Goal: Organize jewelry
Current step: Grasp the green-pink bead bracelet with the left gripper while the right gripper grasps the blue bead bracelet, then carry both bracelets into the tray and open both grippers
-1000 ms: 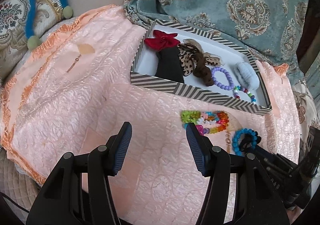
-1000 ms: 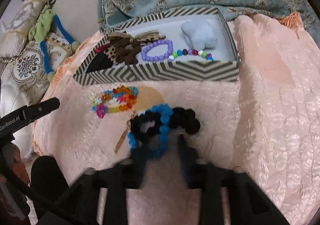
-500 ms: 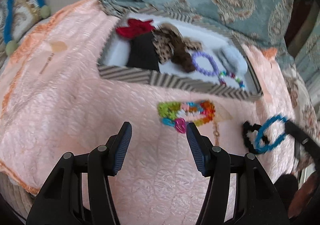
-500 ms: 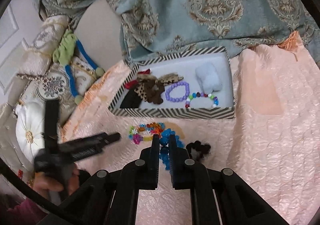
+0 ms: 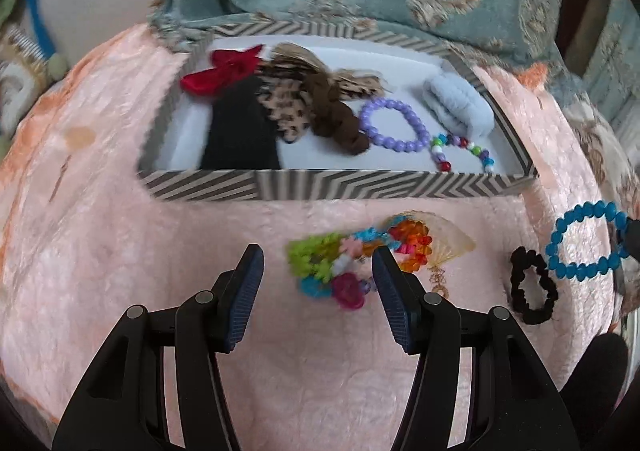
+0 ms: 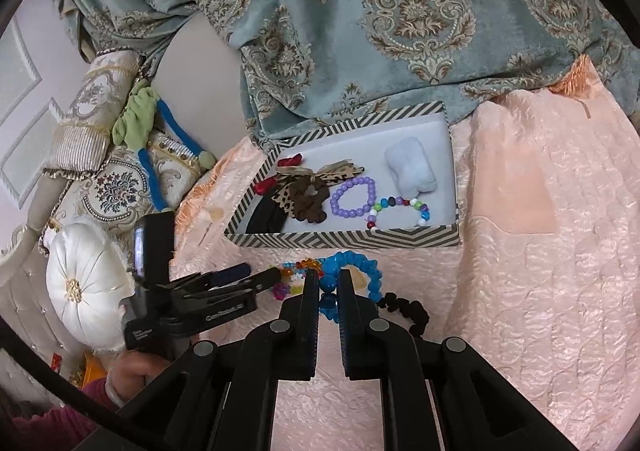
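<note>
A striped box (image 5: pixel 360 185) on the pink bedcover holds bows, scrunchies, a purple bead bracelet (image 5: pixel 390 125) and a mixed bead bracelet (image 5: pixel 460 149). In front of it lies a multicoloured bracelet (image 5: pixel 344 251). My left gripper (image 5: pixel 316 255) hovers over that bracelet's left part, and its jaws are closing without pressing on it. My right gripper (image 6: pixel 328 275) is shut on a blue bead bracelet (image 6: pixel 360 263), which hangs above the cover at the far right (image 5: pixel 555 241). A black scrunchie (image 5: pixel 516 283) lies below it (image 6: pixel 408 309).
A teal patterned blanket (image 6: pixel 400 11) is bunched behind the box. Cushions (image 6: pixel 116 187) and a white round pillow (image 6: pixel 80 283) lie left of the cover. A hand (image 6: pixel 132 375) in a dark red sleeve grips the left tool. Bare pink cover (image 6: pixel 540 291) spreads to the right.
My right gripper closed on the blue bracelet and lifted it off the cover, leaving the black scrunchie behind. The left gripper moved down and over to the multicoloured bracelet.
</note>
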